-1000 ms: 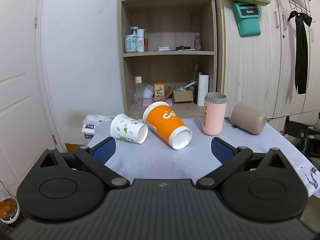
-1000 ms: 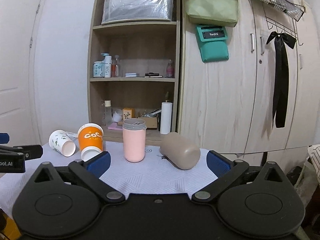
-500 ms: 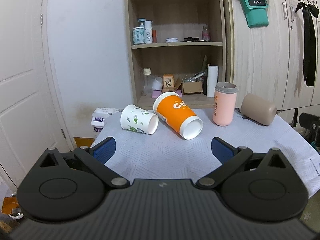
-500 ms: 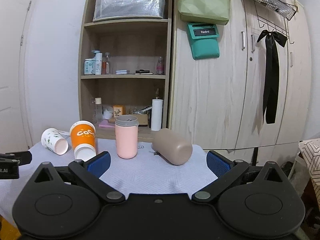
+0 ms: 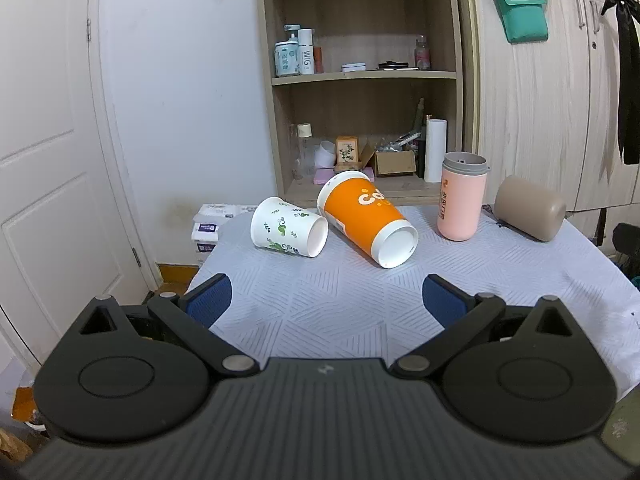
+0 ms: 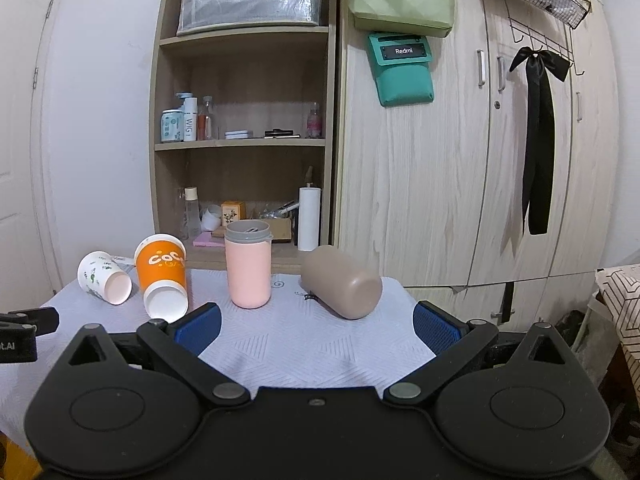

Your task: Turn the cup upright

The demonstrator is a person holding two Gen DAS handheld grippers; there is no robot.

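Note:
Three cups lie on their sides on the table: a white leaf-print paper cup point(image 5: 288, 227) point(image 6: 103, 277), an orange paper cup point(image 5: 366, 217) point(image 6: 162, 276) and a tan cup point(image 5: 529, 207) point(image 6: 342, 281). A pink tumbler point(image 5: 461, 196) point(image 6: 248, 263) with a grey lid stands upright. My left gripper point(image 5: 326, 298) is open and empty, near the table's front edge, short of the paper cups. My right gripper point(image 6: 316, 325) is open and empty, in front of the tan cup and the tumbler.
The table has a pale patterned cloth point(image 5: 360, 304) point(image 6: 304, 344). A wooden shelf unit point(image 5: 360, 80) point(image 6: 244, 120) and wardrobe doors point(image 6: 460, 160) stand behind it. A white door point(image 5: 48, 160) is at the left. Part of the left gripper point(image 6: 24, 328) shows at the right wrist view's left edge.
Both grippers have shifted slightly relative to the table; the cups appear a little nearer in the left wrist view. No cup has moved. Both grippers stay open.

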